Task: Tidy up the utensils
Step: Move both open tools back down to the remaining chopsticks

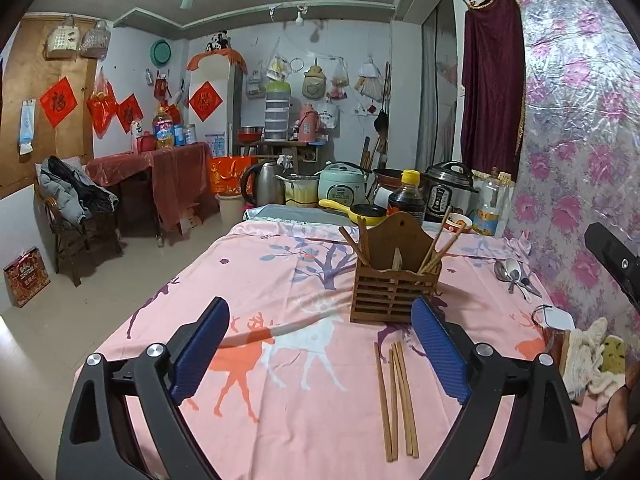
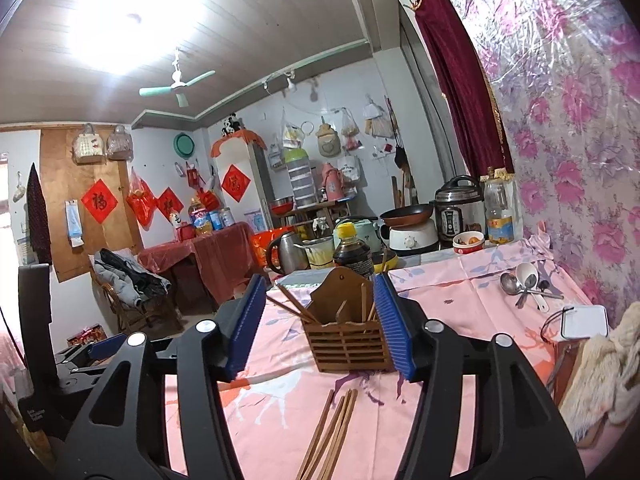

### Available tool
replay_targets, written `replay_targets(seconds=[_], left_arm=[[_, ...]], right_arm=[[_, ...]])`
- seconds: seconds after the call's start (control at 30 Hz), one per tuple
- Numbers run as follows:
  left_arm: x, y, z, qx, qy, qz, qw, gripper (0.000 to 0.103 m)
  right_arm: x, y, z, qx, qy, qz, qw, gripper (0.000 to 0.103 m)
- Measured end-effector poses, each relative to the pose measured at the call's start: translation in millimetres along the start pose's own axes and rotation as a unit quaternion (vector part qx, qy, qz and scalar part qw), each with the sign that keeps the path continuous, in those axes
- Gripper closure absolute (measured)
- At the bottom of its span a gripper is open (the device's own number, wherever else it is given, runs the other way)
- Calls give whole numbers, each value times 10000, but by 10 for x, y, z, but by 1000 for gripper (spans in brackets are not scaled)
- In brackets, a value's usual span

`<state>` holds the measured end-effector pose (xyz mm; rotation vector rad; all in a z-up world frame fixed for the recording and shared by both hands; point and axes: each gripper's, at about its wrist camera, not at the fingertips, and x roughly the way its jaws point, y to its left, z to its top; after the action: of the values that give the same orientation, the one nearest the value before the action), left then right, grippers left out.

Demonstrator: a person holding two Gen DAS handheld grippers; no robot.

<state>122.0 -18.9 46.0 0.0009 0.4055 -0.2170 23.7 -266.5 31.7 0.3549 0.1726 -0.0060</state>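
Note:
A brown slatted wooden utensil holder (image 1: 394, 284) (image 2: 348, 340) stands on the pink deer-print tablecloth (image 1: 304, 408), with several chopsticks leaning in its compartments. Several loose wooden chopsticks (image 1: 396, 396) (image 2: 332, 432) lie flat on the cloth in front of it. A few spoons (image 1: 514, 274) (image 2: 524, 284) rest farther right, near the wall. My left gripper (image 1: 320, 308) is wide open just short of the holder; the loose chopsticks lie on the cloth under its right finger, untouched. My right gripper (image 2: 320, 280) is open too, framing the holder from a distance, with nothing gripped.
A soy sauce bottle (image 1: 406, 200), yellow pan (image 1: 360, 211), rice cooker, kettle and pressure cooker (image 1: 448, 192) crowd the table's far end. The floral-covered wall (image 1: 580, 160) bounds the right side. A white box (image 2: 584, 322) and knitted cloth (image 2: 604, 376) lie at right. The floor drops off left.

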Motion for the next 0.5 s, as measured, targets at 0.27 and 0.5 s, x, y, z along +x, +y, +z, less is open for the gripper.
replay_targets(seconds=[0.27,0.5], left_arm=[[-348,-19,-164,21,-251,161,9996,6],[-488,-34,-274,78,-352,253,9990,6]], right_arm=[[-287,60,-128,-68,-16,15,10000,37],[-393,72,-311,-174,115,-30,9998,34]])
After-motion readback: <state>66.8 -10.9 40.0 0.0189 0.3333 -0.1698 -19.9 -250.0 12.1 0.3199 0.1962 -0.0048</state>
